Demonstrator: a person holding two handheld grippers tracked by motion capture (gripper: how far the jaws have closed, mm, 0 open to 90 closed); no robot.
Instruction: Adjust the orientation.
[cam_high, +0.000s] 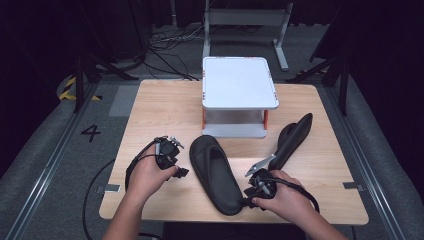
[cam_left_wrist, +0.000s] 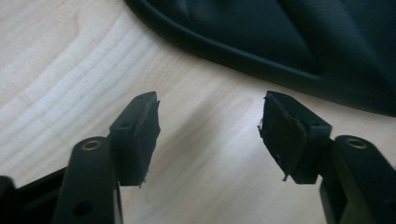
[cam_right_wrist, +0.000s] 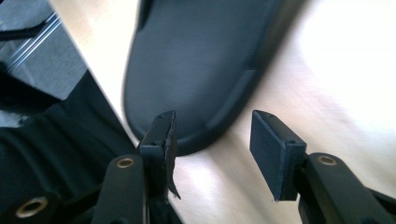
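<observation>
Hands low in high view: left gripper (cam_high: 181, 172) at 9 o'clock of slipper (cam_high: 215, 173), right gripper (cam_high: 248, 192) at its heel. Second slipper (cam_high: 294, 136) toward 2 o'clock, rack (cam_high: 239, 83) at 12; nothing shelved yet.

Left gripper view: open, empty, over table (cam_left_wrist: 70, 70).

Right gripper view: open around heel rim (cam_right_wrist: 205, 74), not yet gripping.

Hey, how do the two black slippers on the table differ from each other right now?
The near slipper lies flat, sole down, its foot opening facing up; the far slipper is tipped onto its edge and looks narrow. The near slipper sits between the left gripper and the right gripper, whose open jaws are at its heel end; the far slipper lies off to the right, beside the white stand. Both are black and rest on the wooden table.
</observation>
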